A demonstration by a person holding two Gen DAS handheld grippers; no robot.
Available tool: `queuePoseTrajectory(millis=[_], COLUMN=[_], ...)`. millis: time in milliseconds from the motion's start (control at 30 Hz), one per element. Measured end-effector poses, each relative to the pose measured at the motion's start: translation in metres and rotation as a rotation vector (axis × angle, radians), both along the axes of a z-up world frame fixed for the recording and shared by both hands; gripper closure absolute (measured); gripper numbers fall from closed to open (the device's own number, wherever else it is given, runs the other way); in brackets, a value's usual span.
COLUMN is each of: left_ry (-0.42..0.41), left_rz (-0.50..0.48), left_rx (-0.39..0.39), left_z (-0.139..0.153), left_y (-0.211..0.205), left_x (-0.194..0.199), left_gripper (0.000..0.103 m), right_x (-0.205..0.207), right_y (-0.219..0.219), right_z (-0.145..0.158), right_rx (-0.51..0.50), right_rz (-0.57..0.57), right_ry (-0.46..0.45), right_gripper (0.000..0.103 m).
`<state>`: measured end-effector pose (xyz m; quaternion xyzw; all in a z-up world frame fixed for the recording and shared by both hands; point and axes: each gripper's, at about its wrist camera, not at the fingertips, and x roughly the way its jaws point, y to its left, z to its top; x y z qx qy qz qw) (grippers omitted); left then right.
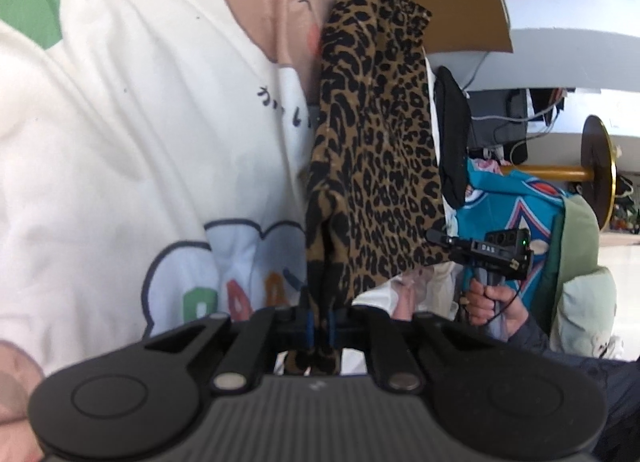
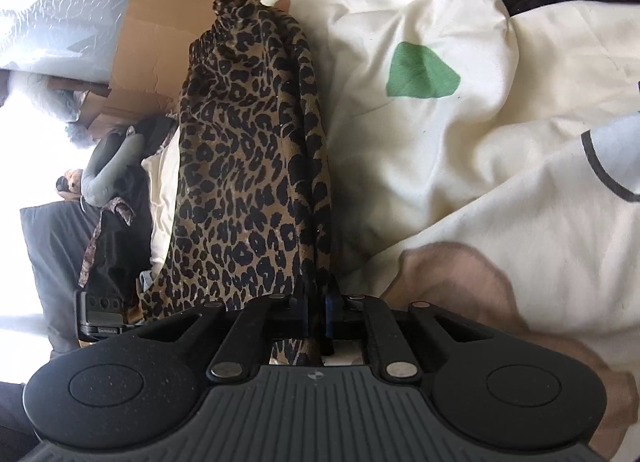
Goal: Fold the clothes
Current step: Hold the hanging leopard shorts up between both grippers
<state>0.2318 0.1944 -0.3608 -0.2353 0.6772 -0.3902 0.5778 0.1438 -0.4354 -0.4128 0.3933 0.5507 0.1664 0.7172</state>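
A leopard-print garment [image 1: 372, 142] hangs lengthwise between both grippers, over a white bed cover. My left gripper [image 1: 319, 324] is shut on one corner of it; the cloth runs down between the blue-edged fingers. My right gripper [image 2: 318, 314] is shut on another corner of the same leopard-print garment [image 2: 248, 166]. In the left wrist view the right gripper [image 1: 440, 238] shows at the right, held by a hand, pinching the garment's edge. The far end of the garment is bunched up by a cardboard box.
A white bed cover [image 1: 120, 122] with cartoon prints lies under the garment, and also shows in the right wrist view [image 2: 460, 182]. A cardboard box [image 2: 160, 22] stands beyond. A pile of clothes [image 1: 504, 202], teal and green, lies at the right. Dark clothes [image 2: 80, 230] lie at the left.
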Motion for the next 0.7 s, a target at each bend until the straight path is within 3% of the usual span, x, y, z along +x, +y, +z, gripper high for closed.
queuePoseTrajectory(millis=[433,700], left_ry=[0.057,0.056], left_rz=[-0.001,0.029], left_rx=[0.035,0.018], left_z=[0.019,0.032], left_y=[0.013,0.026], left_x=[-0.029,-0.04], left_gripper=[0.097,0.097], right_x=[-0.035,-0.04], right_y=[0.025,0.029], right_z=[0.037,0.056], right_rx=[-0.085,-0.128], right_rz=[0.108,0.16], right_ry=[0.011,-0.006], right_gripper=[0.098,0.098])
